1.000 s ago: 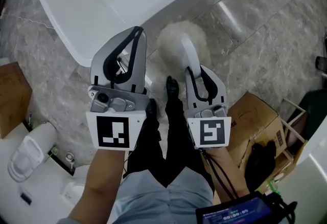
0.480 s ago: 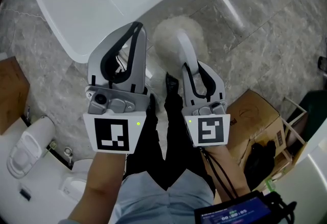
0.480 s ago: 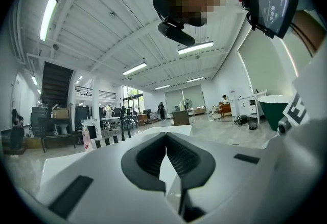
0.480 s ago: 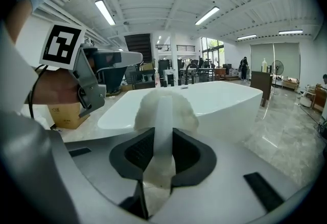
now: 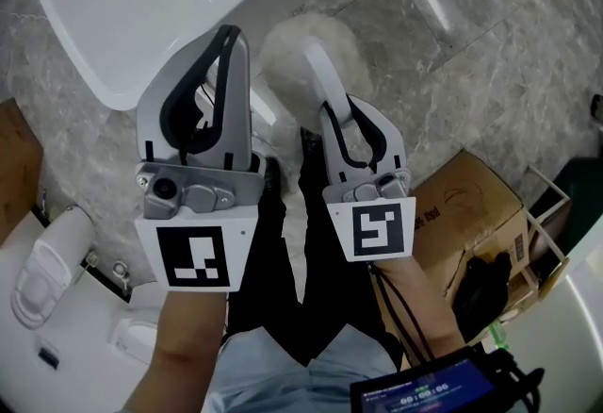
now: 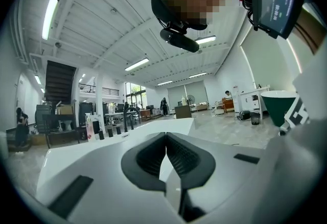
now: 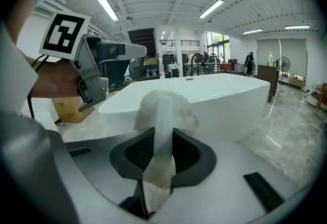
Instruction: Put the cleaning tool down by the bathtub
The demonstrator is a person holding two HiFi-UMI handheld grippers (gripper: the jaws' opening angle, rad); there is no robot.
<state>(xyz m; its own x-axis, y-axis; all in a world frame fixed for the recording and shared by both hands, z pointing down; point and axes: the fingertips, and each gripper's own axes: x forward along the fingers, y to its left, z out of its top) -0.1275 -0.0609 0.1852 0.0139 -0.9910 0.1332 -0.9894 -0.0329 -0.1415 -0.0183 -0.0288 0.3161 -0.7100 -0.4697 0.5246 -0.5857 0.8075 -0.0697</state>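
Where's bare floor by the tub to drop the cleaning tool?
Best: the bare marble floor between the bathtub and the cardboard box, right of the cleaning tool in the right gripper. A narrower strip lies off the tub's left end. Crowded: around the box, and by the white fixture.

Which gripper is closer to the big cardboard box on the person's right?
Right. The right gripper, shut on the cleaning tool, hangs just left of the cardboard box. The left gripper is farther left, beyond the right one.
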